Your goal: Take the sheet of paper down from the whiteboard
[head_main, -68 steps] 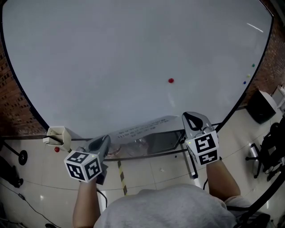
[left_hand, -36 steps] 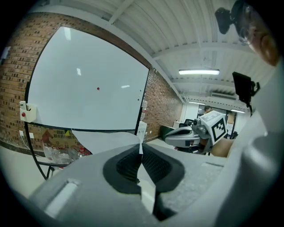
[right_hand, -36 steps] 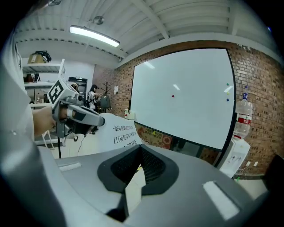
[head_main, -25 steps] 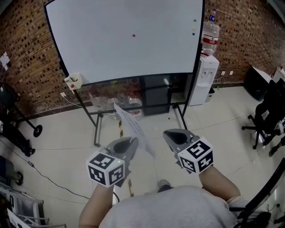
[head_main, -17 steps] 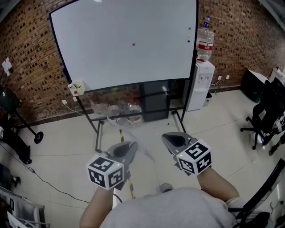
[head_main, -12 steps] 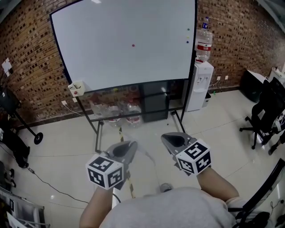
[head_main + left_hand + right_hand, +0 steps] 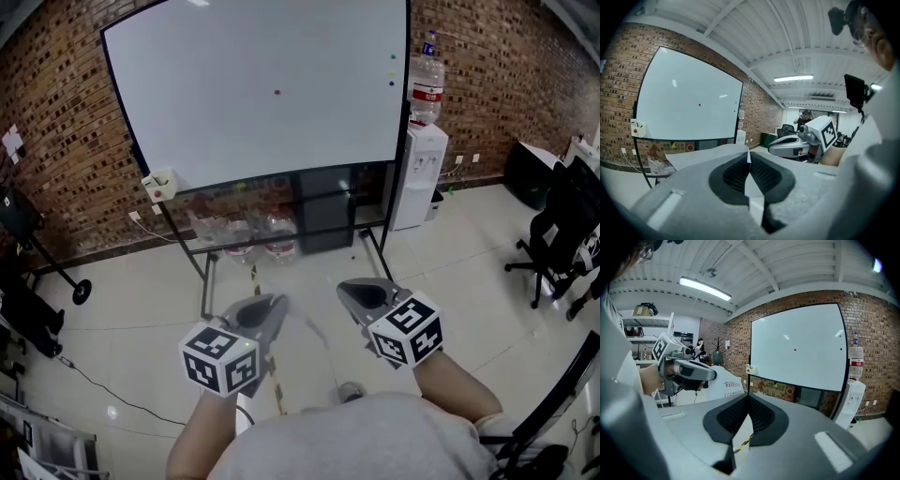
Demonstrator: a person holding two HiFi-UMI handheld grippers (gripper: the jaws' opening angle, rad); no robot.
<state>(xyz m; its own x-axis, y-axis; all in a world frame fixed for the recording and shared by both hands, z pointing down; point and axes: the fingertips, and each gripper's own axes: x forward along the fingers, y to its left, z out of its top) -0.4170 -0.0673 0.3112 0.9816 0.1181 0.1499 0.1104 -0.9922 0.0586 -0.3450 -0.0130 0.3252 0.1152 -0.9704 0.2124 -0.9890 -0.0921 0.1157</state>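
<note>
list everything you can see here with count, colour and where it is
whiteboard: one, white, on a stand before the brick wall
magnet: one, red, mid-board
small box: one, white, board's lower left corner
water dispenser: one, white, right of the board, bottle on top
office chair: one, black, far right
sheet of paper: one, white with print, off the board
left gripper: grey, shut on the sheet of paper
right gripper: grey, shut, empty

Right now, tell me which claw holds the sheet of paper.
The left claw pinches the sheet of paper; the right claw is shut empty.
</note>
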